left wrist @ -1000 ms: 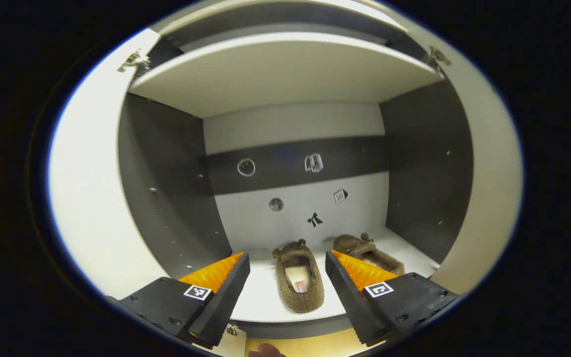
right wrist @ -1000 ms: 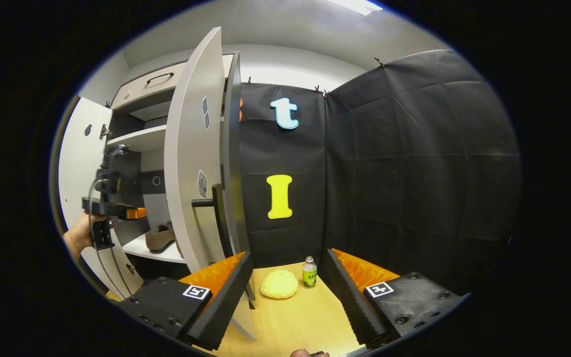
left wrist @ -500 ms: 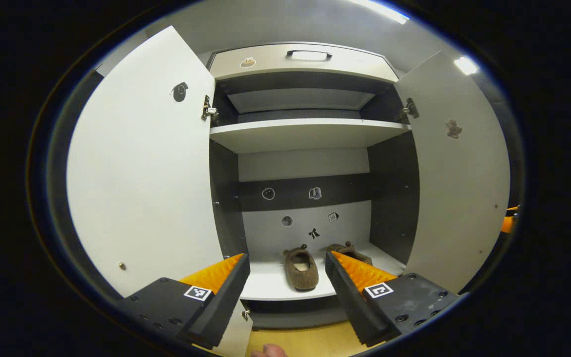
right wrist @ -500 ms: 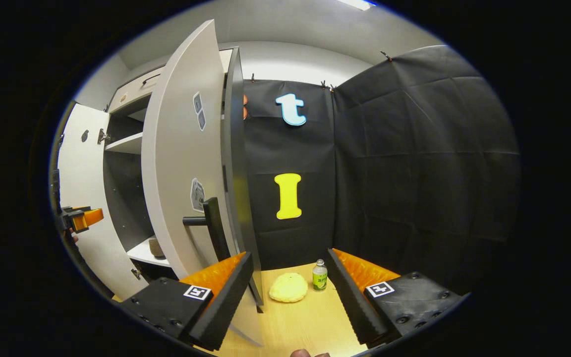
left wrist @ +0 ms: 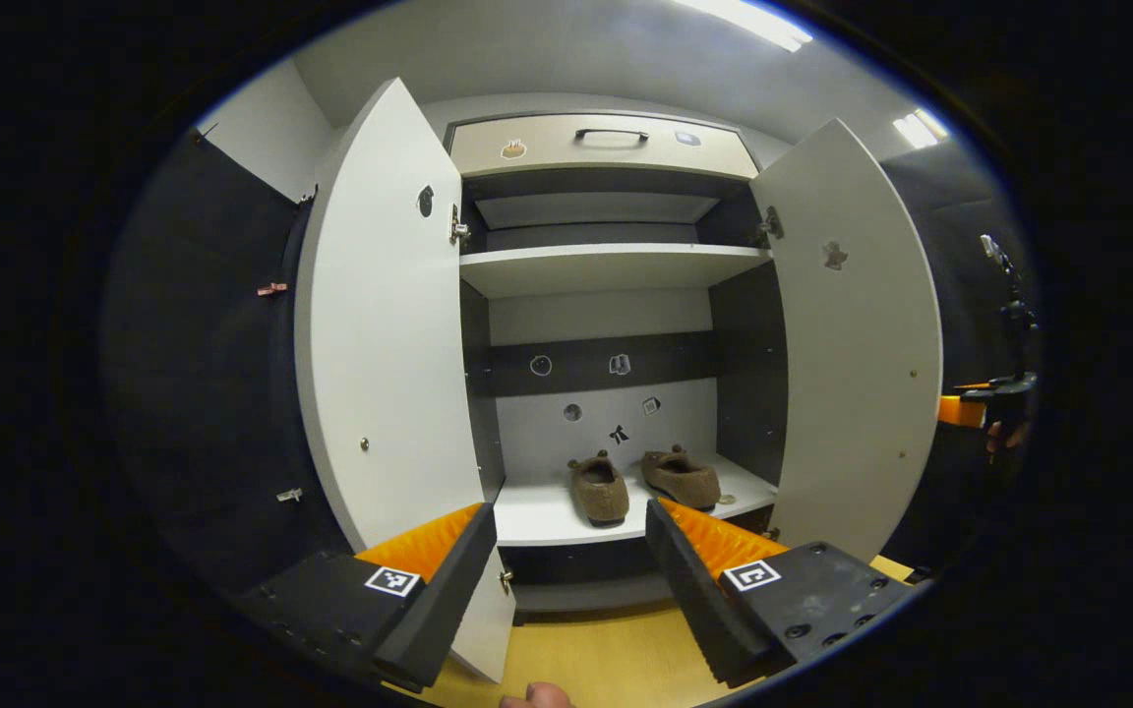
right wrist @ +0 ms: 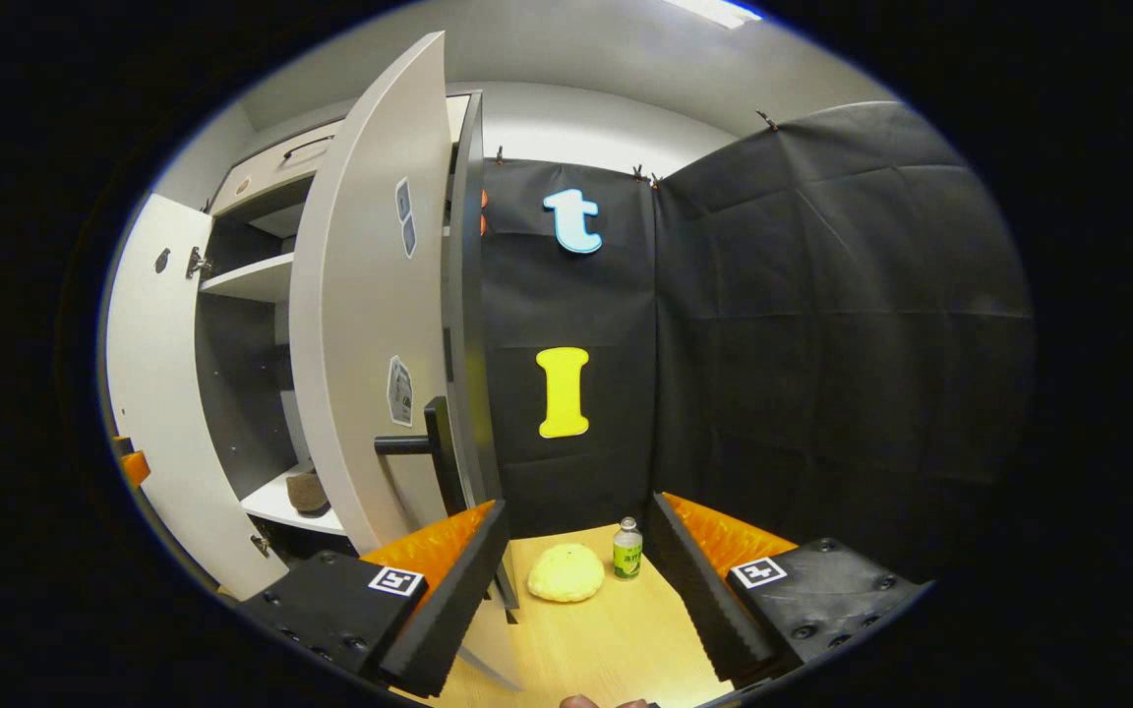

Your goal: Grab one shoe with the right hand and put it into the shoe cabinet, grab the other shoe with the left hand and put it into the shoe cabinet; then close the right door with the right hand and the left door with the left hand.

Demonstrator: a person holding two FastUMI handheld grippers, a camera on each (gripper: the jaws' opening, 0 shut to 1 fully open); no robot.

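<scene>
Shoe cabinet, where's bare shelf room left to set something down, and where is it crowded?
On the white bottom shelf, the strip left of the two brown fuzzy slippers, up to the dark left wall, is bare. The white upper shelf looks bare too. It is crowded centre-right, where the slippers lie side by side; just a narrow strip remains by the right wall.

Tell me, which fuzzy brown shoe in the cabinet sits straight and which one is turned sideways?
The left fuzzy brown slipper sits straight, toe toward the back wall. The right fuzzy brown slipper is the turned one, angled across the white shelf.
</scene>
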